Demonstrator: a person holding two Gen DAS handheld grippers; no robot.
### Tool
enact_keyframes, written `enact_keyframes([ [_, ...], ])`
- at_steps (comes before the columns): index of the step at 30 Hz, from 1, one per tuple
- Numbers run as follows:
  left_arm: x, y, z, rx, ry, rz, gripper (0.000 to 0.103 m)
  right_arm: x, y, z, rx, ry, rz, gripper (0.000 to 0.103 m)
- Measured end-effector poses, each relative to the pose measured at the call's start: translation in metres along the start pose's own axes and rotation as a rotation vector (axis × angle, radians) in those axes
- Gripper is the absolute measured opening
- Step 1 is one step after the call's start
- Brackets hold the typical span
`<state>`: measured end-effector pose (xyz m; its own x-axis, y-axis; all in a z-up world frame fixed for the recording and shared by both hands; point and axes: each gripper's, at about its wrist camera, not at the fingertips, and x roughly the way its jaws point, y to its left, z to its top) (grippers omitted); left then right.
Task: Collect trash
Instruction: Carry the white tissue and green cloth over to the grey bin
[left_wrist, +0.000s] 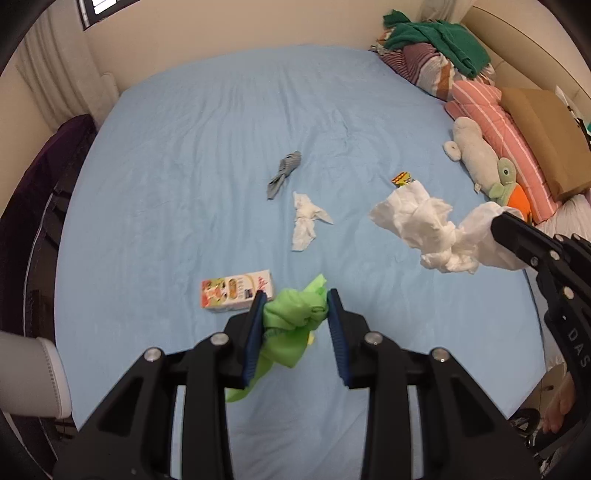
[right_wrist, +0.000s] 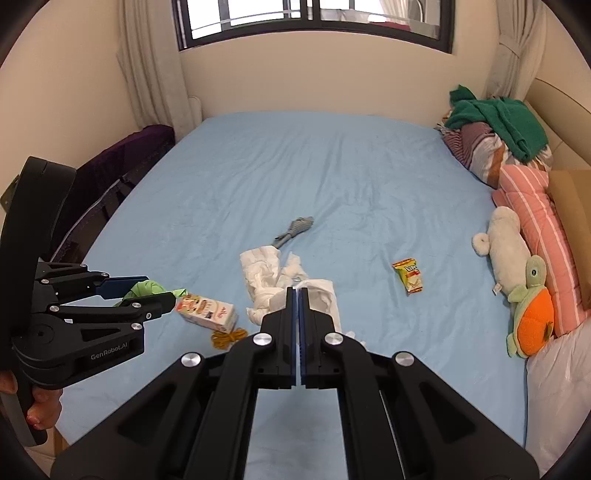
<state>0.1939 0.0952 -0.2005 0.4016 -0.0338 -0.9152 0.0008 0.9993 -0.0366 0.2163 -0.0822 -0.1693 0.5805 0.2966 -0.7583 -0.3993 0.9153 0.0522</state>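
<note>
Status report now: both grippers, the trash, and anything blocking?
Left gripper shut on green wrapper. Right gripper shut on white tissue. Still on bed: carton, second tissue, snack packet. Nothing blocking.

"GenRobot.AI" on left tool (right_wrist: 147, 291); "DAS" on right tool (left_wrist: 495, 221).

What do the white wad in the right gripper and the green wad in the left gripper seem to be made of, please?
White wad: likely tissue paper, matte, thin and crumpled with soft ragged edges. Green wad: probably thin cloth or soft plastic, matte; it bunches in smooth folds between the pads, so I cannot say which.
</note>
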Motion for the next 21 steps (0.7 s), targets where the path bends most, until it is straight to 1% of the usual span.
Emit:
enact_keyframes([
  [4, -0.043, 0.033, -0.032, -0.075, -0.023, 0.037, 0.033, -0.032, 0.046, 0.000, -0.076, -0.024, 0.050, 0.001],
  [9, -0.089, 0.079, -0.074, -0.185, -0.052, 0.084, 0.033, -0.061, 0.113, -0.007, -0.178, -0.036, 0.129, 0.001],
  [15, -0.130, 0.140, -0.126, -0.318, -0.069, 0.148, 0.033, -0.077, 0.206, -0.018, -0.314, -0.028, 0.242, 0.001],
  [21, -0.163, 0.219, -0.177, -0.454, -0.071, 0.201, 0.033, -0.085, 0.303, -0.025, -0.417, -0.016, 0.334, 0.001],
])
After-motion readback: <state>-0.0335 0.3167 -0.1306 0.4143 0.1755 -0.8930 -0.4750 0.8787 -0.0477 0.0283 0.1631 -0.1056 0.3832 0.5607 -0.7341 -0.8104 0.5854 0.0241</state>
